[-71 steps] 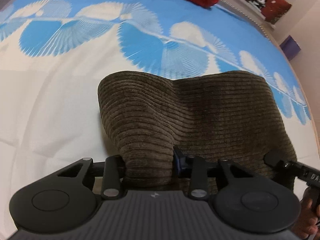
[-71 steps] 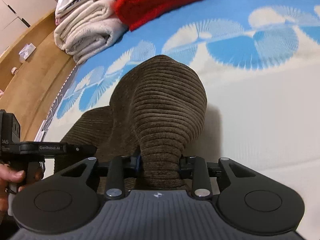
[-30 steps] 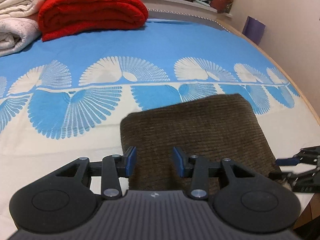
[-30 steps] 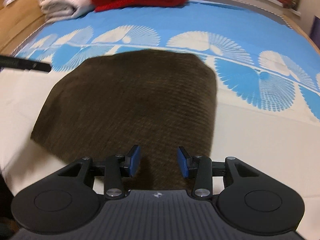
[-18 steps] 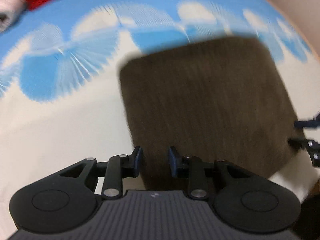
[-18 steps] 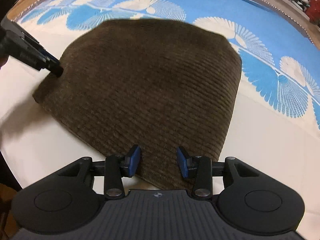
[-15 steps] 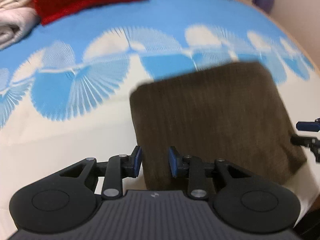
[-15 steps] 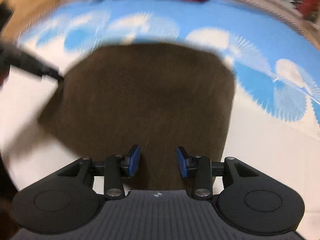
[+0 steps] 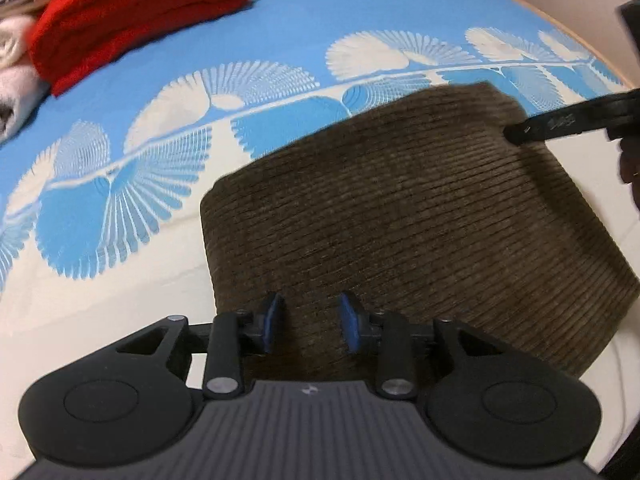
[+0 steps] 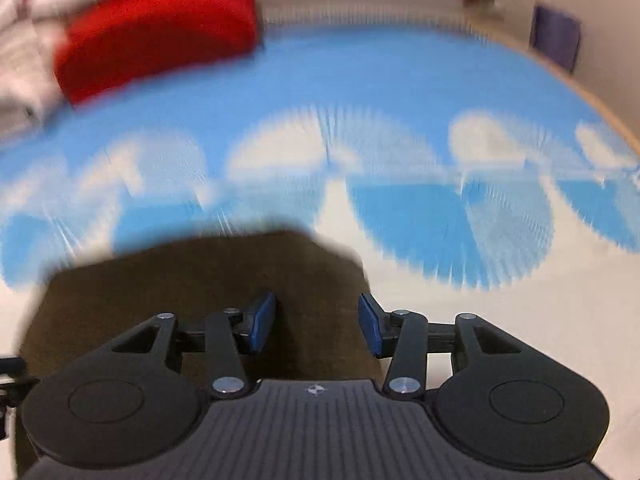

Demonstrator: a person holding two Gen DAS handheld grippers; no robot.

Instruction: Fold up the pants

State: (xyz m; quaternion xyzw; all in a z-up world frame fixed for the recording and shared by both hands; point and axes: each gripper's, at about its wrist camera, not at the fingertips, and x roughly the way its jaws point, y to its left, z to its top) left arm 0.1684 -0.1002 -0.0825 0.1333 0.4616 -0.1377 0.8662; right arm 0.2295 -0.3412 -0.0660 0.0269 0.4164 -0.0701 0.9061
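The brown corduroy pants (image 9: 400,216) lie folded flat into a rectangle on the bed. My left gripper (image 9: 310,322) is open and empty, just above the near left part of the fold. In the left wrist view the right gripper's fingers (image 9: 520,133) reach in from the right over the far right corner of the pants. In the blurred right wrist view my right gripper (image 10: 316,322) is open and empty, with the pants (image 10: 192,292) below and to its left.
The bed cover (image 9: 280,40) is blue and cream with fan shapes. A folded red blanket (image 9: 132,12) and white rolled blankets (image 9: 12,68) lie at the far left. A wooden bed edge (image 10: 580,88) and purple box (image 10: 556,40) are at the far right.
Both grippers let go of the pants, which now lie flat and folded. Since half a second ago the right gripper swung up and its view blurred; the left gripper stays open.
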